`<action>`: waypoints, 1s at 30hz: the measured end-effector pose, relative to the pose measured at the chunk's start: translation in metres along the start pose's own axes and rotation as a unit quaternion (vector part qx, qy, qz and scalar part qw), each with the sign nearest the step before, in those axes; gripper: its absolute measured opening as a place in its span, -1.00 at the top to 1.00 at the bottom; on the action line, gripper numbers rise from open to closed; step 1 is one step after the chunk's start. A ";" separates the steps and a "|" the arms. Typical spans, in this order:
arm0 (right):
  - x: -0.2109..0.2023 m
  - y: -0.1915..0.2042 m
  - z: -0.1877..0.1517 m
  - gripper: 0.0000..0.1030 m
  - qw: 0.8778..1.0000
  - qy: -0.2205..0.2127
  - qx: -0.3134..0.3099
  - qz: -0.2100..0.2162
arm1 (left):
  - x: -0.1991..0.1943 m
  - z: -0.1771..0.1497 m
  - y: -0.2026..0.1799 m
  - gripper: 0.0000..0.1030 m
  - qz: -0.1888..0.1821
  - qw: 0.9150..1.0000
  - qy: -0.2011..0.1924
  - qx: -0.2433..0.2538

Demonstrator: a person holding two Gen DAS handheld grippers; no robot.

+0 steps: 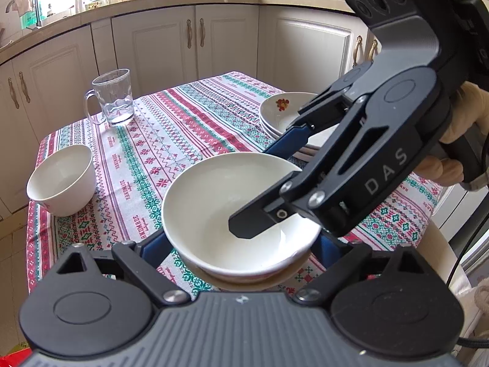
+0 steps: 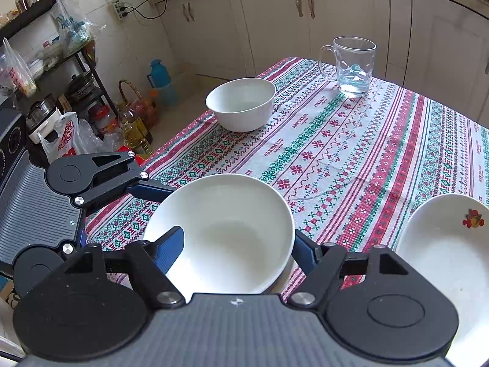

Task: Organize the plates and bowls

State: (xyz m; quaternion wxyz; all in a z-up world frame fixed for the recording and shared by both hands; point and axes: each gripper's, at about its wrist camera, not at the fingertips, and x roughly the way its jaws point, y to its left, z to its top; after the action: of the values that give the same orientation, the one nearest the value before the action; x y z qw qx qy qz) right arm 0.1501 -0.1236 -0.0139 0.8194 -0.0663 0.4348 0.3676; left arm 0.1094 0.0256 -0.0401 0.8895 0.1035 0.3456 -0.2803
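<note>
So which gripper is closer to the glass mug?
Neither clearly; both are far off at the near white bowl. The right gripper straddles its rim, the left gripper flanks it. The glass mug stands across the table.

- Big bowl (image 2: pixel 226 232): glazed white ceramic look, glossy and smooth; unglazed-looking tan foot ring underneath.
- Small bowl (image 2: pixel 241 104), beyond the big bowl: same glossy white glaze.
- Plate stack (image 1: pixel 282 113), right of the big bowl: glossy white, printed flower decal.
- Mug (image 2: pixel 351 65), past the big bowl: clear glass, smooth, dimpled lower wall.
- Tablecloth (image 2: pixel 351 159): woven cloth, matt, cross-stitch-style pattern, a few creases.
- Right gripper (image 1: pixel 269 189): matt black plastic-looking links, bright metal screws, blue fingers (image 2: pixel 169 252) with fine ribbed pads.
- Left gripper (image 1: pixel 241 244): same matt black, ribbed grey body.
- Cabinets (image 1: pixel 171 46), behind the big bowl: cream painted, satin sheen.
</note>
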 end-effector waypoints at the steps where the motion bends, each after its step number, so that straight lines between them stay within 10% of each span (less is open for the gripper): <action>1: 0.000 0.000 0.000 -0.55 1.000 0.000 0.001 0.000 | 0.000 0.000 0.000 -0.86 -0.001 1.000 0.000 -0.001; 10: -0.003 -0.002 -0.002 -0.58 1.000 -0.004 0.004 -0.005 | 0.002 -0.001 0.001 -0.92 0.001 1.000 0.001 0.010; 17: -0.010 0.000 -0.004 -1.00 1.000 -0.022 0.006 -0.017 | -0.008 -0.003 0.000 -0.92 0.010 1.000 -0.004 0.021; 30: -0.021 0.018 -0.003 -1.00 0.998 -0.035 -0.019 -0.056 | -0.043 -0.015 0.013 -0.92 0.030 0.999 -0.031 -0.006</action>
State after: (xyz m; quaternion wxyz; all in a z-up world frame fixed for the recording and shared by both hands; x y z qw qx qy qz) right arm 0.1290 -0.1234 0.0041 0.8523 -0.0931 0.3943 0.3310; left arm 0.0822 0.0604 -0.0226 0.9086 0.0996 0.3158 -0.2547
